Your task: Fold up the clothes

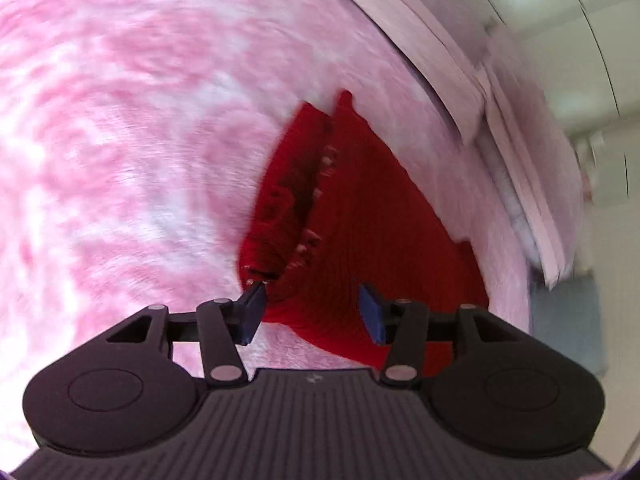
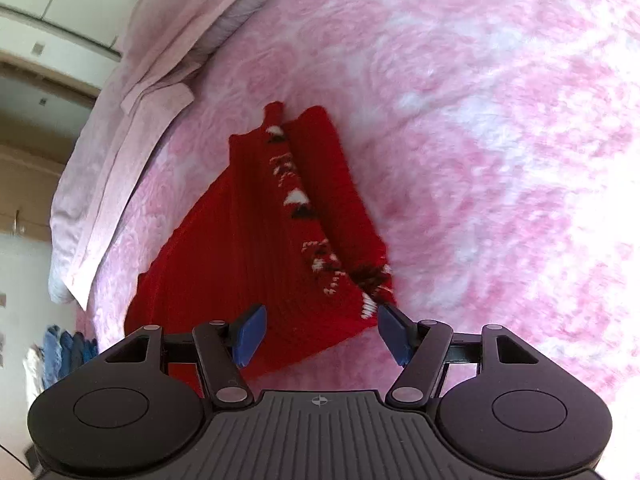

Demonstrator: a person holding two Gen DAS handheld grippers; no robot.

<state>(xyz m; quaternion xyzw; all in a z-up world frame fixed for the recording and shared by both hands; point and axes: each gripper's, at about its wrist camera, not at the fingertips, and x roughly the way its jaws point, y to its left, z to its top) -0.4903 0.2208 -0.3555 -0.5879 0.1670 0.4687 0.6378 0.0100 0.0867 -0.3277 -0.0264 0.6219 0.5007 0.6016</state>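
**Sweater half folded, both grippers free above it**

The red sweater [image 2: 248, 248] lies flat on the pink bedspread [image 2: 500, 140]. One side has been turned in over the body, and a strip of white and dark pattern shows along the turned edge. In the right wrist view it fills the centre and runs from about 12 o'clock down to 6 o'clock, where its near hem meets the fingers. Pale pink pillows [image 2: 132, 120] lie along the bedspread's edge at about 10 o'clock, well apart from the sweater.

The right gripper [image 2: 322, 334] has its jaws wide apart over the near hem, with nothing between the pads. The left gripper [image 1: 312, 312] is parted less widely above the same hem and also grips nothing. The left view is blurred.

This looks like the pause between folds, one lengthwise fold made and released. The next move probably needs each gripper to pinch a corner at one end and carry that end toward the other, keeping the turned-in side from slipping open.
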